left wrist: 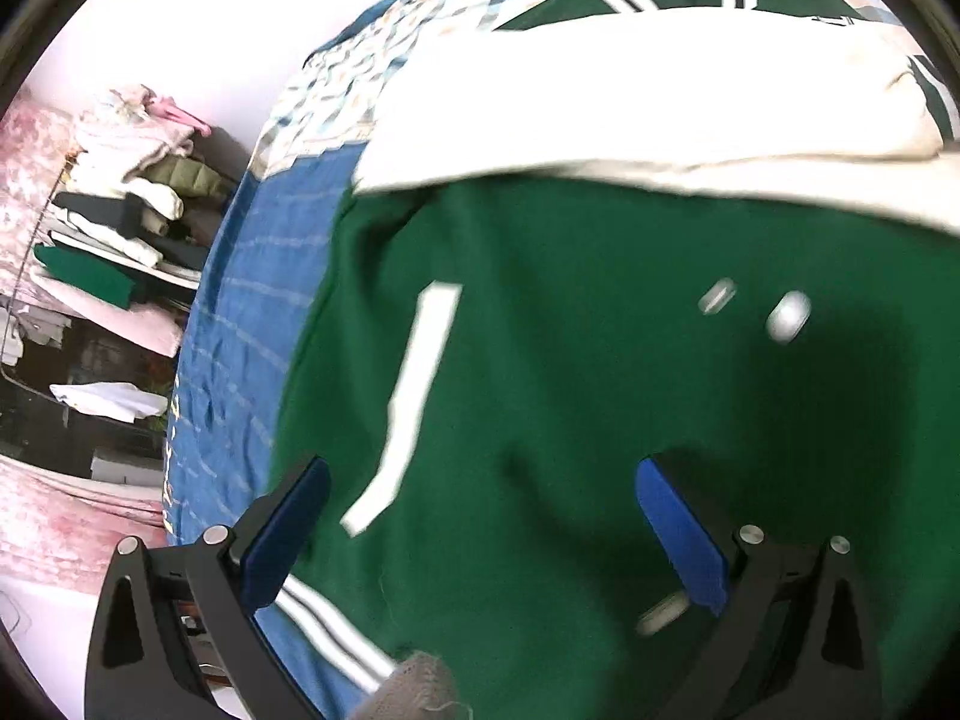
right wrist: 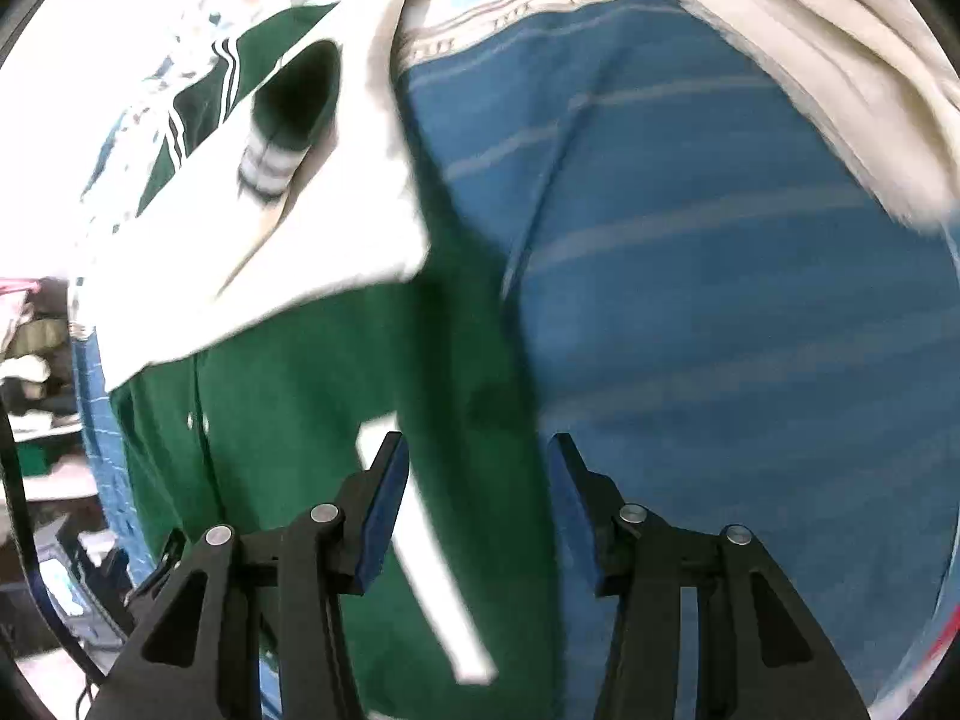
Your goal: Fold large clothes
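Observation:
A green varsity jacket lies spread on the bed, with a cream sleeve folded across its upper part. A white pocket stripe and silver snaps show on its body. My left gripper hovers open over the green body, nothing pinched. In the right wrist view the jacket fills the left half, its cream sleeve ending in a striped cuff. My right gripper stands open above the jacket's right edge, where green meets the blue cover; its pads press on nothing.
A blue striped bedspread lies under the jacket, with a patterned quilt further back. Cream cloth lies at the far right. Shelves with stacked folded clothes stand beyond the bed's left edge.

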Action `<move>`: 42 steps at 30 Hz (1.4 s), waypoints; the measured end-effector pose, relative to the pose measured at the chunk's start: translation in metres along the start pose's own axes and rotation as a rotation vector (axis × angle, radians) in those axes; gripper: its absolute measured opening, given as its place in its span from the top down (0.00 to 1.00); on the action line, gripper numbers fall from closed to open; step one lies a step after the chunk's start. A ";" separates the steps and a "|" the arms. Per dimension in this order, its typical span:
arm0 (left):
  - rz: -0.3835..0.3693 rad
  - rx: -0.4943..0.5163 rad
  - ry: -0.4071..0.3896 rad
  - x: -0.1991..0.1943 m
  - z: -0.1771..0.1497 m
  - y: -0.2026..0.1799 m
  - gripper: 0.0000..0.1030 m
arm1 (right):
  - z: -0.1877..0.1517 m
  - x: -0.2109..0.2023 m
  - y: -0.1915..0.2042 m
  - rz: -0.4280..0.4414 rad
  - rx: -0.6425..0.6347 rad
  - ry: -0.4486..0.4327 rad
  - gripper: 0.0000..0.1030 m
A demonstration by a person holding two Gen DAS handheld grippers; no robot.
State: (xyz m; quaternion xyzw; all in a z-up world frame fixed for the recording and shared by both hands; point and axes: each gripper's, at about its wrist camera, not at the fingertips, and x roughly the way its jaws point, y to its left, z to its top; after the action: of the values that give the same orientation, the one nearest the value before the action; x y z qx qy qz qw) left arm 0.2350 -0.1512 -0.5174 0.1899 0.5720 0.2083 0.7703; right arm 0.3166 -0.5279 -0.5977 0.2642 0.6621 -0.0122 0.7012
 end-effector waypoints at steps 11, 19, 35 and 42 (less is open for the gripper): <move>0.119 0.052 0.004 0.028 0.018 -0.060 0.00 | 0.072 0.053 -0.015 0.100 -0.221 0.074 0.95; 0.095 0.015 0.040 0.029 0.025 -0.054 0.00 | 0.075 0.048 -0.027 0.052 -0.137 0.099 0.88; 0.254 0.223 0.057 -0.117 -0.101 -0.126 0.00 | 0.014 -0.051 -0.078 -0.226 -0.278 0.075 0.42; 0.118 0.299 0.080 -0.159 -0.145 -0.203 0.00 | -0.014 -0.078 -0.130 -0.259 -0.240 0.124 0.42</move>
State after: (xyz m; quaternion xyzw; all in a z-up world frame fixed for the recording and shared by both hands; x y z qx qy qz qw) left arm 0.0754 -0.3992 -0.5372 0.3271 0.6148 0.1732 0.6964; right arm 0.2461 -0.6602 -0.5711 0.0914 0.7291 -0.0072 0.6782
